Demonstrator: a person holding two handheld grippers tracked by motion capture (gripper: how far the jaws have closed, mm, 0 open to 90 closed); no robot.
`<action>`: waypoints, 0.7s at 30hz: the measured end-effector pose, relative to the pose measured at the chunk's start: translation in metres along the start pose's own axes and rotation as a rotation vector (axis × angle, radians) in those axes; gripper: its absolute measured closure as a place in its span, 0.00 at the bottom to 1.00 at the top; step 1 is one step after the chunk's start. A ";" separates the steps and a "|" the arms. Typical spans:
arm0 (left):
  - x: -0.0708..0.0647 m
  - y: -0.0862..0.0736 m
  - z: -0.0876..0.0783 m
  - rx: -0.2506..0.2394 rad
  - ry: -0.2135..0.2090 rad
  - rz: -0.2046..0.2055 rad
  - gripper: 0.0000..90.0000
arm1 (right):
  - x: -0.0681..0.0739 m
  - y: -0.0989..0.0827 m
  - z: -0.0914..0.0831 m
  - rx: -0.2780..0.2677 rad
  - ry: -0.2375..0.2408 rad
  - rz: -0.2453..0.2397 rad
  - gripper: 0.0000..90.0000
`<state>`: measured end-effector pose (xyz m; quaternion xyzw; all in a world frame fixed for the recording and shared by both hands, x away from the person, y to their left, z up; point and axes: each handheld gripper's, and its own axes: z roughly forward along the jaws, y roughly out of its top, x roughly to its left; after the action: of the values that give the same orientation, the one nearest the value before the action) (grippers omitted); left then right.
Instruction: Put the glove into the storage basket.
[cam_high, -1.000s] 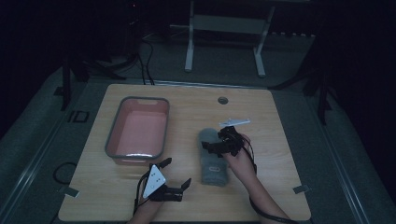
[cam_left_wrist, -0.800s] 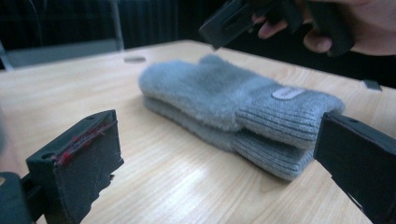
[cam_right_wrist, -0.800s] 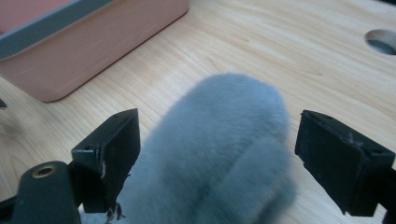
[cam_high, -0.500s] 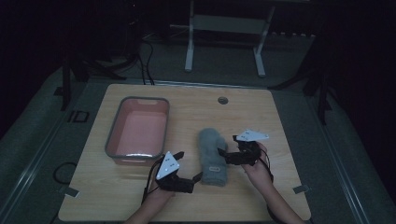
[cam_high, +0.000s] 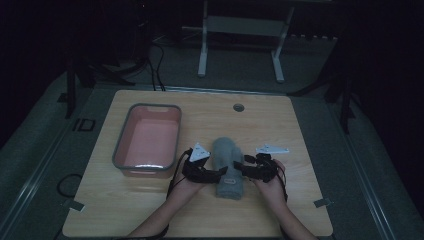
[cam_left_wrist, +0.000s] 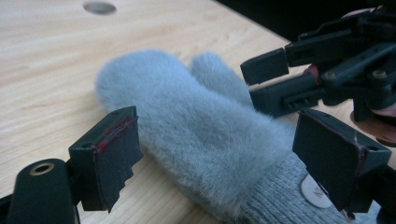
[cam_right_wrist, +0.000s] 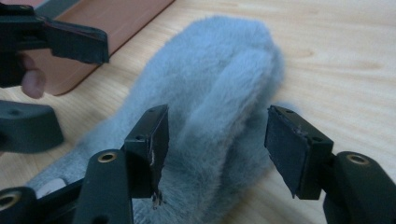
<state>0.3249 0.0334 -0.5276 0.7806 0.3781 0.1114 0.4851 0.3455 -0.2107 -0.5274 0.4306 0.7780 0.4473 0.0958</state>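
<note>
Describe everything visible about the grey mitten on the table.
The grey mitten is fluffy and fur-like over the hand part, with a separate thumb and a knitted ribbed cuff bearing a small pale tag. It lies flat on the wooden table, right of the pink tray, fingertip end pointing away from the person. The left hand-held gripper and right hand-held gripper straddle it from opposite sides, jaws just closing in, not yet clamped.

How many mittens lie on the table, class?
1. The grey fluffy mitten lies on the wooden table, right of the pink tub, between the left gripper and the right gripper. No second mitten can be seen.
</note>
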 end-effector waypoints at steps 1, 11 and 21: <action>0.000 -0.001 0.003 0.025 0.003 0.001 0.18 | -0.001 -0.001 0.002 0.014 0.000 -0.006 0.49; 0.010 -0.011 0.019 0.132 -0.004 -0.104 0.22 | -0.012 -0.018 0.013 0.094 -0.022 0.058 0.48; 0.017 -0.015 0.034 0.173 -0.055 -0.119 0.29 | -0.014 -0.016 0.018 0.140 -0.002 0.057 0.43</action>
<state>0.3479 0.0261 -0.5602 0.7985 0.4187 0.0280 0.4317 0.3538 -0.2140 -0.5537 0.4585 0.7948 0.3940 0.0534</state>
